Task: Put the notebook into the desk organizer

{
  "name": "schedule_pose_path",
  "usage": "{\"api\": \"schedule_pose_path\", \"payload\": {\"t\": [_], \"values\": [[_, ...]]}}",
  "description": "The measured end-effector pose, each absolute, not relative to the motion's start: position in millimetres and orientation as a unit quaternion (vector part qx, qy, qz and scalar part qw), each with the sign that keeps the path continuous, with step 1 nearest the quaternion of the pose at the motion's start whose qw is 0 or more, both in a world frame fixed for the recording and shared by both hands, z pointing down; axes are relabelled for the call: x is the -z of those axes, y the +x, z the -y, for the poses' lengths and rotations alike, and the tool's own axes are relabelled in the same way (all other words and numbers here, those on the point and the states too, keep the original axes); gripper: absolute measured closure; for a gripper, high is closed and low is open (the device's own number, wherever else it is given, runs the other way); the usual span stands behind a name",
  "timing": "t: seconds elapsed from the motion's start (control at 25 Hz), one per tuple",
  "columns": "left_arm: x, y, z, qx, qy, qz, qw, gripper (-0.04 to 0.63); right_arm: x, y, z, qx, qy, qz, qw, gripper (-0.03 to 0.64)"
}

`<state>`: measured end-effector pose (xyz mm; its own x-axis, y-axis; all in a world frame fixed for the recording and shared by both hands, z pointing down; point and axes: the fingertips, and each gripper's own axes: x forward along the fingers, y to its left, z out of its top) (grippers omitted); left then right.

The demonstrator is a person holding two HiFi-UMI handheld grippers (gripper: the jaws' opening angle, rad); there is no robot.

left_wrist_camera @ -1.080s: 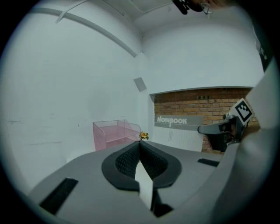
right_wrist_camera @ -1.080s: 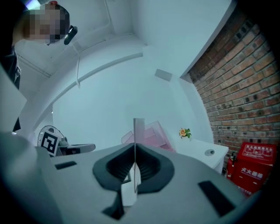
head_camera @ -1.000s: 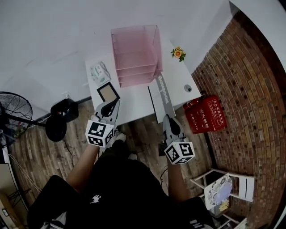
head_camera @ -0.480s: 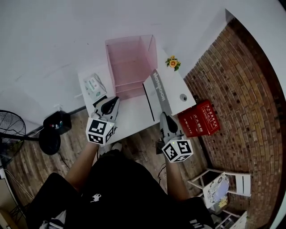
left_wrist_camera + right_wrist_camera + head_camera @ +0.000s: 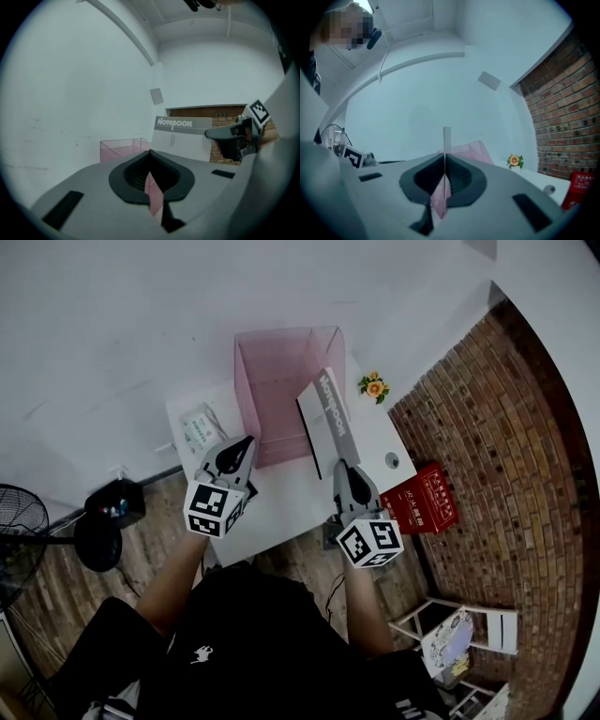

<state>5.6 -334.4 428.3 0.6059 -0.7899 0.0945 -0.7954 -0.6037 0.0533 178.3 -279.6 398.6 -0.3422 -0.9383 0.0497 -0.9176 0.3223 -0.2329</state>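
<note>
Right gripper [image 5: 342, 463] clenched on grey-white paper notebook [image 5: 323, 423], aloft. Pink plastic desk organizer [image 5: 281, 381] just ahead of fingers [image 5: 346, 476]. Left gripper [image 5: 246, 442] closed, empty. Insertion left.

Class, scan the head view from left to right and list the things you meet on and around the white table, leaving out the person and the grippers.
black floor fan → white-and-green tissue pack → pink see-through desk organizer → grey-and-white notebook → yellow flower → red box

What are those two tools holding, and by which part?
The right gripper pinches the notebook by its near edge; the left gripper holds nothing.
</note>
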Motion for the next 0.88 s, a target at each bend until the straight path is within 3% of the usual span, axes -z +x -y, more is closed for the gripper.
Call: {"api": "schedule_pose_path", "payload": {"t": [0.88], "values": [[-439.3, -9.7, 388.9, -0.009, 0.892, 0.448, 0.062, 0.592, -408.4, 102.7, 394.7, 0.151, -0.573, -0.802, 0.077, 0.607]]}}
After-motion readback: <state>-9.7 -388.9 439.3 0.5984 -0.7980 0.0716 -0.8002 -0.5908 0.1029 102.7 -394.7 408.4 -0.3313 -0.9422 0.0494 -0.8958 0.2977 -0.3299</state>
